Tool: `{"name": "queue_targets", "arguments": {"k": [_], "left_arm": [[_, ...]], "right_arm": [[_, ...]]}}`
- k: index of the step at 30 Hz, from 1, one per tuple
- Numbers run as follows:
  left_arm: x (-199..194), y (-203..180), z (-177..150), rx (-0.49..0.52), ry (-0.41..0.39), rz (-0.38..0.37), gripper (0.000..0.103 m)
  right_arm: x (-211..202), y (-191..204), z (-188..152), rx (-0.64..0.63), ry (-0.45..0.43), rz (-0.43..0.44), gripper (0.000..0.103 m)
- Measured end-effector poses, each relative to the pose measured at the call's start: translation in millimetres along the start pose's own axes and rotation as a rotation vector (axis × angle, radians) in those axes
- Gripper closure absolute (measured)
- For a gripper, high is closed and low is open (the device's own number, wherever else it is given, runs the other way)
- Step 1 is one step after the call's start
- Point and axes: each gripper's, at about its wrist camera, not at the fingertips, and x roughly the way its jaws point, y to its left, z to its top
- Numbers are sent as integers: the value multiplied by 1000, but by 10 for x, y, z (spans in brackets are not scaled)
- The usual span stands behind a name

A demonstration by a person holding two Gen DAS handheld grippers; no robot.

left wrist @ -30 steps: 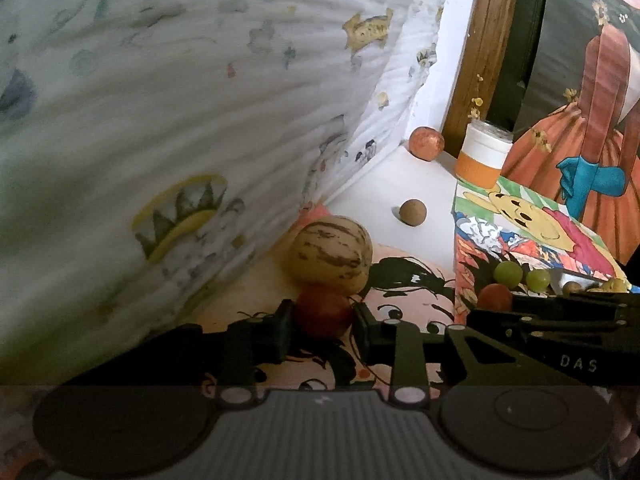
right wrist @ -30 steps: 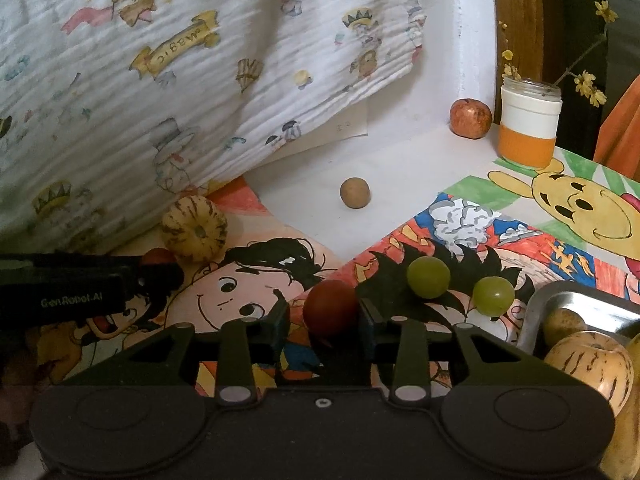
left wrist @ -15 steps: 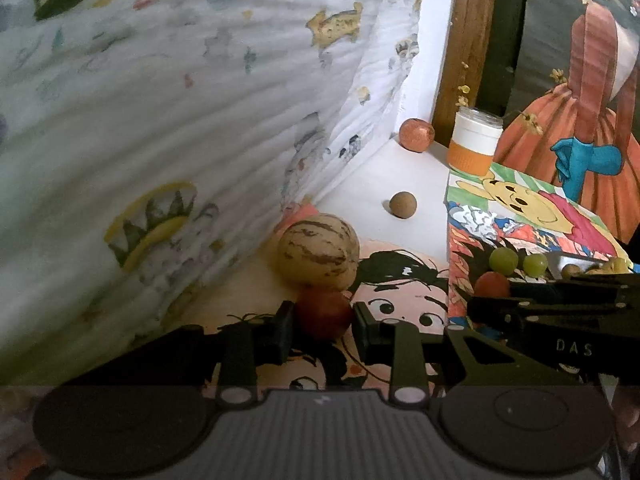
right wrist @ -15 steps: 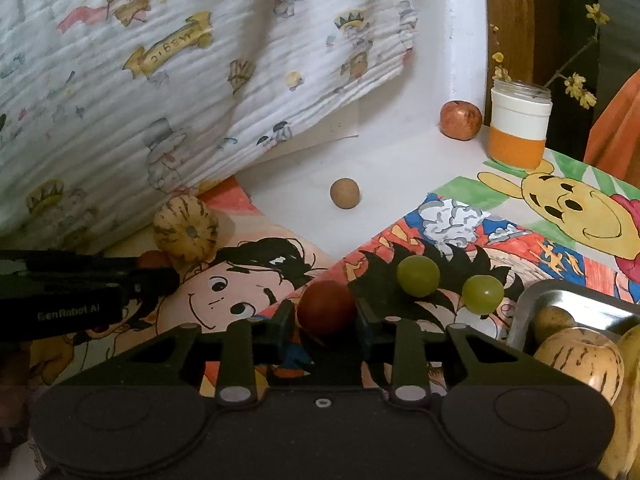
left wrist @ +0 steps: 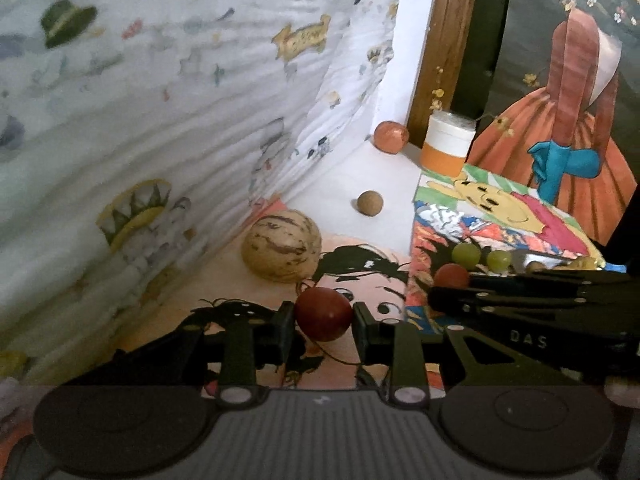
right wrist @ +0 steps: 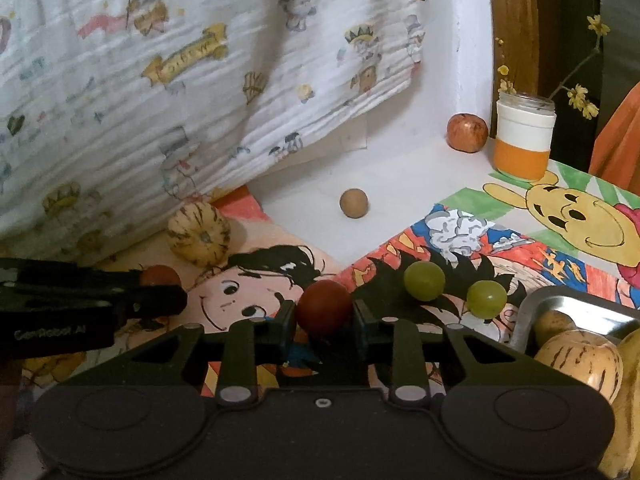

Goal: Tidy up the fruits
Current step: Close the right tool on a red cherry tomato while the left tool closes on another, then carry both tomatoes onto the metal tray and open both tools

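Note:
My left gripper [left wrist: 323,316] is shut on a dark red round fruit [left wrist: 323,314], held above the cartoon mat. My right gripper [right wrist: 323,314] is shut on a second dark red round fruit [right wrist: 323,312]. Each gripper shows in the other's view: the right one [left wrist: 436,290] with its fruit, the left one [right wrist: 168,292] with its fruit. A striped melon [left wrist: 281,246] lies by the cloth, also in the right wrist view [right wrist: 199,234]. Two green grapes [right wrist: 424,281] [right wrist: 486,298] lie near a metal tray [right wrist: 560,300] holding a striped melon [right wrist: 578,364] and other fruit.
A small brown ball-like fruit [right wrist: 354,203] and a reddish apple [right wrist: 467,133] sit on the white surface. A white-and-orange jar [right wrist: 523,140] stands at the back. A printed cloth [left wrist: 160,120] hangs on the left. Cartoon mats [right wrist: 540,220] cover the table.
Both grippers have lifted and pulled back a little with their red fruits still held. The striped melon now sits farther from the left gripper.

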Motion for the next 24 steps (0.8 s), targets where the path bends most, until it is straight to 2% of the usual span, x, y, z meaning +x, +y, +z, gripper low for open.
{"name": "queue_targets", "arguments": {"k": [4,7,16,24], "left_arm": [[-127,-19,-18,-14,-28,-18,69],[-227,-58,-22,-10,-41,-36,69],[-587,-303,61,1,-107,-96,69],[-710,-739,-15,44,-106,-185,69]], "right_arm": [[-97,-81,-29,44,-64,25,71],[-216,-82,-11,56,-87,-27,71],[-950,-52,30,35,-207,-22,71],[-1642,-277,-213,23,-249,-121,71]]}}
